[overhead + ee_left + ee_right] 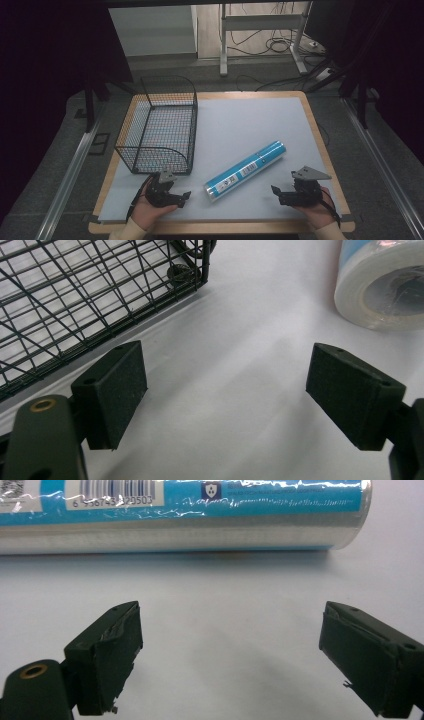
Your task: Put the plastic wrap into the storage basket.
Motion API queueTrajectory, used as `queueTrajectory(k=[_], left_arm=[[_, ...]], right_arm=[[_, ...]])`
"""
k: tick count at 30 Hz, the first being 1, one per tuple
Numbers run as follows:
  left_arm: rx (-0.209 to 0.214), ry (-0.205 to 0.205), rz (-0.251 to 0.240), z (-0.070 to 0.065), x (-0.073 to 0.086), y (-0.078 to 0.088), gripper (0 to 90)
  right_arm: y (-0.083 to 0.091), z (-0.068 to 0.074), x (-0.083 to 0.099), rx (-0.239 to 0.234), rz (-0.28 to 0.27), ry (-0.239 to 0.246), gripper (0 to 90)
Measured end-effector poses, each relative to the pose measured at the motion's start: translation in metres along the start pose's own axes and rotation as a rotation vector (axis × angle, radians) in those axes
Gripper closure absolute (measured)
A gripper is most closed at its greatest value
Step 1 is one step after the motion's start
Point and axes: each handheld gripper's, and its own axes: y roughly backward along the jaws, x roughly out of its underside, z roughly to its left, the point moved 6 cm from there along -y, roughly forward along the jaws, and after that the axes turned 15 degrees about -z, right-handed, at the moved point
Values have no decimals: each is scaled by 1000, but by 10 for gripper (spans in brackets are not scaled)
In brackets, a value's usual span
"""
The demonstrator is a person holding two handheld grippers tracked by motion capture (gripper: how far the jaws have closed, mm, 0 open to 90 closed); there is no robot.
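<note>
A long blue and silver tube (246, 170) with a barcode label lies flat on the white table top (240, 120), slanting from near centre up to the right. Its open round end (385, 287) faces my left gripper (184, 198), which rests open on the table just left of it. My right gripper (277, 194) sits open near the front edge, right of the tube, its jaws pointing at the tube's side (180, 525). Nothing lies between either pair of jaws. A black wire basket (162, 127) stands at the left, beyond my left gripper.
The basket's corner (190, 275) is close ahead of my left gripper. The table has a wooden border (320, 145). Beyond the far edge are a white desk frame (260, 30) and cables (280, 45) on the floor.
</note>
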Motion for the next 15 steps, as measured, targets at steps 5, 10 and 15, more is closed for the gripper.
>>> queueTrajectory(k=[5,10,15], left_arm=[[-5,3,1,3,0,0,163],[3,1,-2,0,-2,-2,163],[12,-5,6,-3,-1,-3,163]], right_arm=[[-1,-3,3,-2,9,-14,103],[4,-2,4,5,6,12,99],[6,1,3,-1,1,29,99]])
